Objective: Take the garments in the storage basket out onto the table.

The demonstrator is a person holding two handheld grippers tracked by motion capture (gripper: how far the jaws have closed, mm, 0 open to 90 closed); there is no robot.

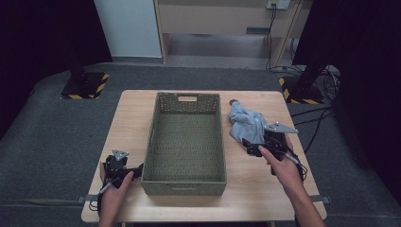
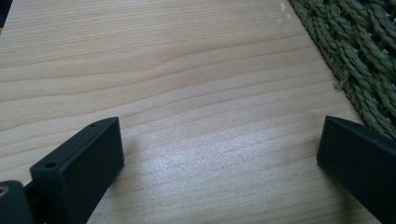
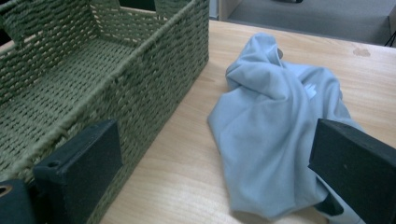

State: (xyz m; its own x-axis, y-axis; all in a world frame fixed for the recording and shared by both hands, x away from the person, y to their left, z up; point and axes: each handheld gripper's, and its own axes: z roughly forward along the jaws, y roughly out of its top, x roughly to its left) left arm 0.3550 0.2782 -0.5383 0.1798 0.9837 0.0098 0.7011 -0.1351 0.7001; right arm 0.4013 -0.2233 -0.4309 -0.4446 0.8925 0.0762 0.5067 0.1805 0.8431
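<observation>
Reaching at the crumpled pale blue cloth point(image 1: 247, 124) with the right gripper point(image 1: 257, 147), jaws standing wide apart, nothing clamped. The cloth is lying on the wooden worktop point(image 1: 135, 111), right of the green woven basket point(image 1: 150, 137) and just beside its right wall, apart from it. In the right gripper view the cloth point(image 3: 275, 135) is sitting between the 2 black jaws, closer to the right one, whose tip is overlapping the cloth's near edge; cannot tell if it is touching. The basket point(image 3: 93, 84) is running along the left side of that view, its wall just behind the left jaw. A white mark is showing on the cloth near its upper fold.

The person's right hand point(image 1: 286, 168) is gripping the tool from behind, with the grey 3-cornered plate sitting on top, over the cloth's near edge.

The left gripper point(image 1: 124, 166) is resting low at the worktop's near left corner, held in the left hand point(image 1: 113, 189), just beside the basket's front left corner. In the left gripper view its jaws are also spread wide over bare wood point(image 2: 196, 93), gripping nothing, with the basket's woven wall point(image 2: 359, 56) passing at the upper right.

The basket is sitting centred on the worktop, long side running away from the person, a handle slot in its far wall.
</observation>
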